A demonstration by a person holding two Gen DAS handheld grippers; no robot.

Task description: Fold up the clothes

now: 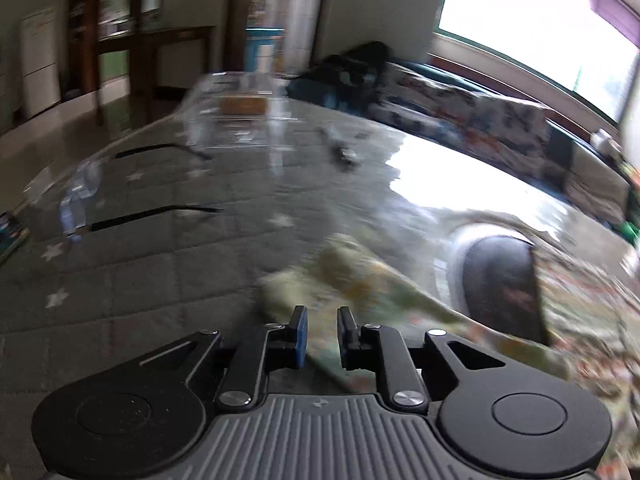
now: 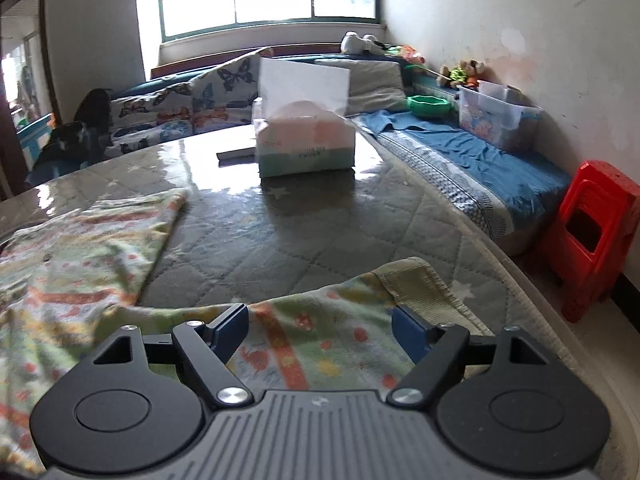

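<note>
A patterned garment [image 2: 80,264] in pale green with orange and red prints is spread over the quilted grey desk [image 2: 280,236], which is covered by a glossy clear sheet. In the right wrist view, the right claw [image 2: 320,326] is held wide open over one sleeve [image 2: 360,320] of the garment, whose ribbed cuff [image 2: 424,292] lies near the desk's right edge; nothing is gripped. A tissue box [image 2: 306,140] is seen further back on the desk. The left wrist view is heavily blurred: the left claw [image 1: 322,338] is narrowed around a fold of the garment [image 1: 360,280], though a small gap shows between the pads, so a firm grip cannot be confirmed
</note>
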